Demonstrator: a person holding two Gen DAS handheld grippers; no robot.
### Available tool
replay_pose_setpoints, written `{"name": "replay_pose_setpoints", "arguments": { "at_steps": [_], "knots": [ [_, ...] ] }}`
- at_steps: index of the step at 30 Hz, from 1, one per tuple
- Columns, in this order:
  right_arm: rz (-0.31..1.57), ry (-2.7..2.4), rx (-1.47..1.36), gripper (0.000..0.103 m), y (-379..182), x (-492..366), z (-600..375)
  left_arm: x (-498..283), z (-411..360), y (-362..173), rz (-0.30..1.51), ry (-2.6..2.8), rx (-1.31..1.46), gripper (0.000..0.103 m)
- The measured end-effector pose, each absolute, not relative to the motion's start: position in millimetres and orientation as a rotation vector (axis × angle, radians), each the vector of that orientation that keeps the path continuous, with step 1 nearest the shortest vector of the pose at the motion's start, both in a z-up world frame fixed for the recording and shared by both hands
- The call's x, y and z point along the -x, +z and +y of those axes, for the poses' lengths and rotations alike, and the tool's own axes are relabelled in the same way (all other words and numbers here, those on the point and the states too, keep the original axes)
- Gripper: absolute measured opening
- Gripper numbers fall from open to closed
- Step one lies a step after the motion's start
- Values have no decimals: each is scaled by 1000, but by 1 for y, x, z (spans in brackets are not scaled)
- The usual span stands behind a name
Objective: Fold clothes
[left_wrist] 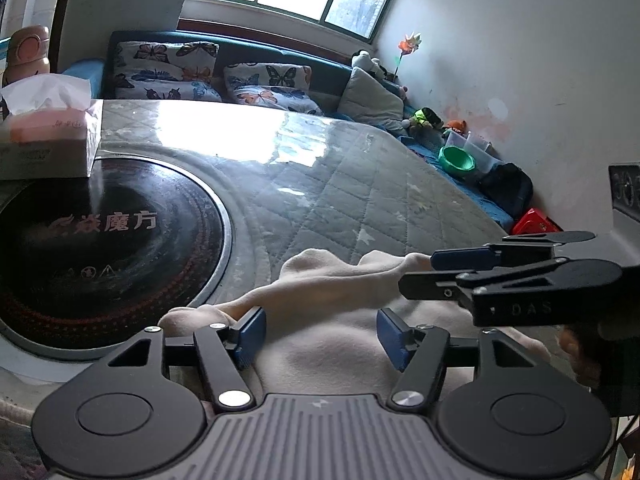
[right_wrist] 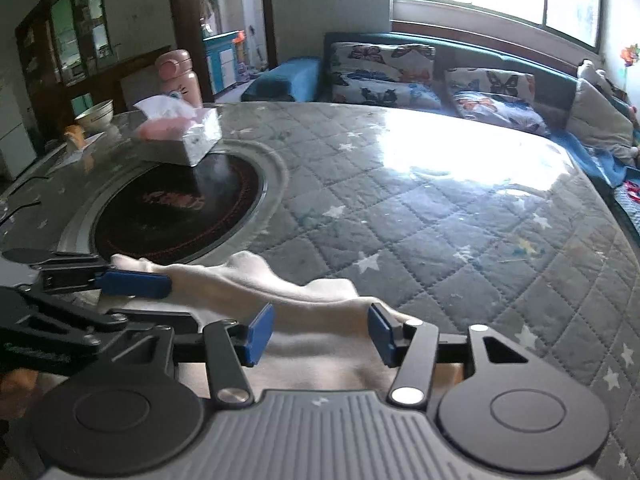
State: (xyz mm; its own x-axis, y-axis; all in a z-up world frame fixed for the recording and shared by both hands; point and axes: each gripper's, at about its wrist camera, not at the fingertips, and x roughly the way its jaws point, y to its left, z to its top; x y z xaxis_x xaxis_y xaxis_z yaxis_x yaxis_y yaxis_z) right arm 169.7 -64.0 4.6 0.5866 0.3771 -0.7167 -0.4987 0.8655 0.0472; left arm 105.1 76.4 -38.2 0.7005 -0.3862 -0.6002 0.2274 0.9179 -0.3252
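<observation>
Your hob reads "焱魔方"; the right claw bears "DAS". One cream cloth lies at the near desk edge, under both claws. The left claw and right claw stand apart, pads off it. One tissue box, two butterfly pillows.
</observation>
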Motion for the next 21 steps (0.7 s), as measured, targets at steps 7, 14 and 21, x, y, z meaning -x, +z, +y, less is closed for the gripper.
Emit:
{"name": "replay_pose_setpoints", "arguments": {
  "at_steps": [7,14,21],
  "knots": [
    [818,496,182,53,-1,-173,-62,-104,84,-36,717,-311,229,65],
    [775,537,170,53,7,-177,-58,-97,82,-26,696,-295,227,67],
    [808,531,190,53,-7,-186,-54,-98,80,-31,716,-290,195,70]
  ]
}}
